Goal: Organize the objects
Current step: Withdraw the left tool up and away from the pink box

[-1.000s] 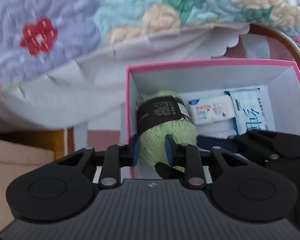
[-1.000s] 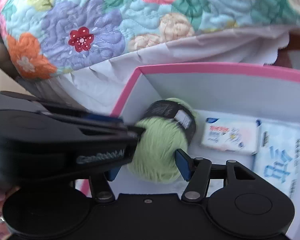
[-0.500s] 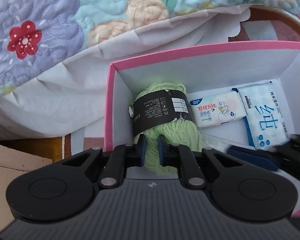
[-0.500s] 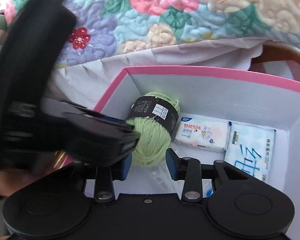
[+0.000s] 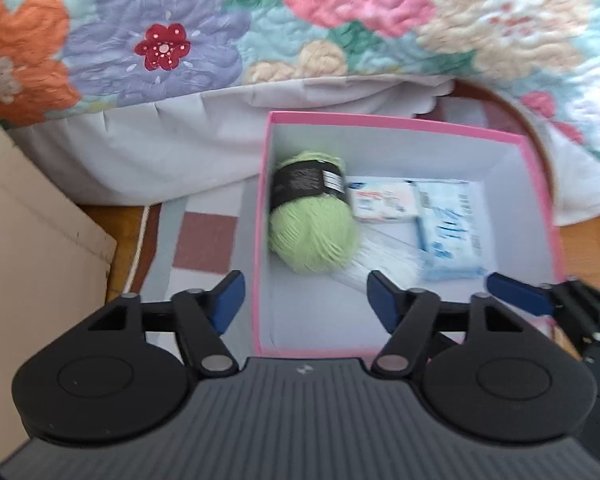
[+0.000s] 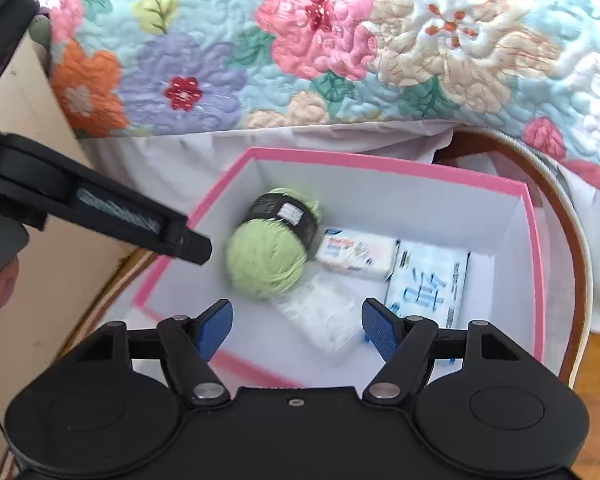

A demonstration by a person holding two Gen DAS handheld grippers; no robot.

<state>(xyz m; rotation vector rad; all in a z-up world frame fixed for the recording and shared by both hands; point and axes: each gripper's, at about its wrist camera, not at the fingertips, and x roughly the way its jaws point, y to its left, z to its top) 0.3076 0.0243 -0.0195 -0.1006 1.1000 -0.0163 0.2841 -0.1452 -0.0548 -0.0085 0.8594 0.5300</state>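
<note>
A: Left wrist view first. Left gripper spread wide, holding nothing, hovering above the near wall of the pink box. Green yarn ball lying inside, in the far-left corner, black label band toward the back wall. Beside it, a white tissue pack, then a blue-printed wipes pack (print too blurred to read). Clear plastic packet on the box floor, just in front of the yarn and the packs. Floral quilt hanging behind.

B: Right wrist view now. Right gripper likewise parted wide, empty, over the near edge of the pink box. Green yarn ball free of both tools, touching the white tissue pack. Blue-printed wipes pack to the right, clear plastic packet nearest the fingers. Left gripper's side in view at the left edge, near the box rim.

A: Risks from here?

B: Probably a snag: loose strands catching on a pad if either tool dips low. Also a bumped rim (light cardboard, by the look) shifting the whole box. Round yarn likely to roll onto the packet if nudged.
</note>
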